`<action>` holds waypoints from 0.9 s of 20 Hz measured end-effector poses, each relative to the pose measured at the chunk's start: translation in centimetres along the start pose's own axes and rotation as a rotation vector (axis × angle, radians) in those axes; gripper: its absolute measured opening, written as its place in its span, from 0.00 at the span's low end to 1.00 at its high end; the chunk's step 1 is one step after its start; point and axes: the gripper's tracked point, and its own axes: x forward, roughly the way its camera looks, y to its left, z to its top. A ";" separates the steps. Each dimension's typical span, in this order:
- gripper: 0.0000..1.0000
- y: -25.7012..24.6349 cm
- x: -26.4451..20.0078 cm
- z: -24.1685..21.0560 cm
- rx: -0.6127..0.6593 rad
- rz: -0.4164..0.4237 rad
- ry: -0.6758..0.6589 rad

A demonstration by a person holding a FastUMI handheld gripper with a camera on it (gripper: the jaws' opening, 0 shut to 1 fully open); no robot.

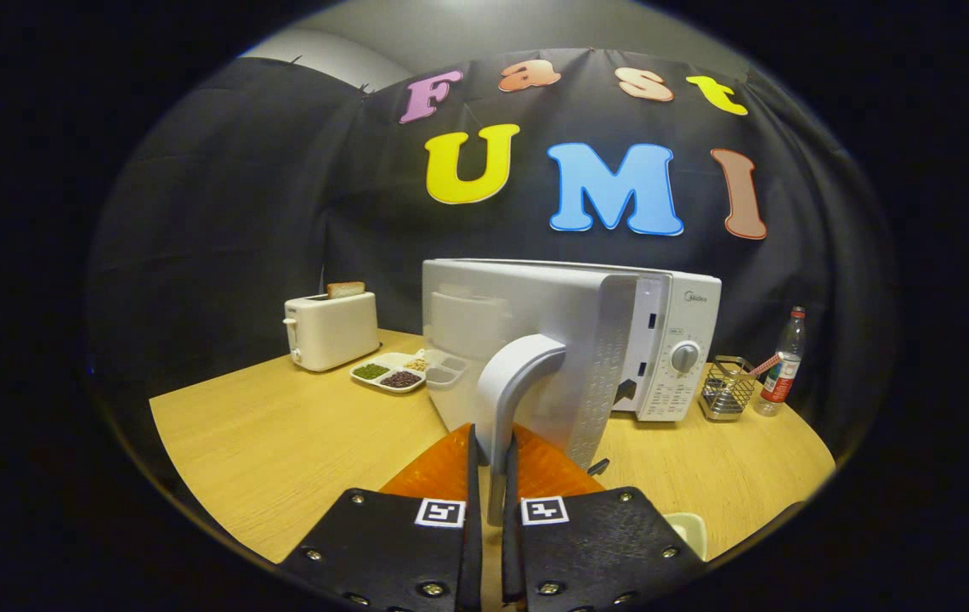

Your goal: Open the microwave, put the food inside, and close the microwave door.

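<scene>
Hand-held gripper (491, 476) nearly closed, both fingers pinching the upright door handle (512, 382) (long axis vertical); door (527, 340) swung open straight ahead, microwave (671, 340) body just beyond on the counter (280, 442).

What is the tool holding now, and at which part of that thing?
The tool is shut on the microwave door's handle, gripping its lower end between both fingers; the door stands swung open.

tool (491, 450) carries two square coded markers and screws.
</scene>
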 end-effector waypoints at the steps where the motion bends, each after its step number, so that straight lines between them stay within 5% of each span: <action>1: 0.10 1.5 -0.3 0.1 -0.015 0.005 -0.017; 4: 0.09 5.5 -0.6 0.3 -0.052 0.004 -0.053; 18: 0.10 13.7 0.1 1.0 -0.039 -0.289 -0.125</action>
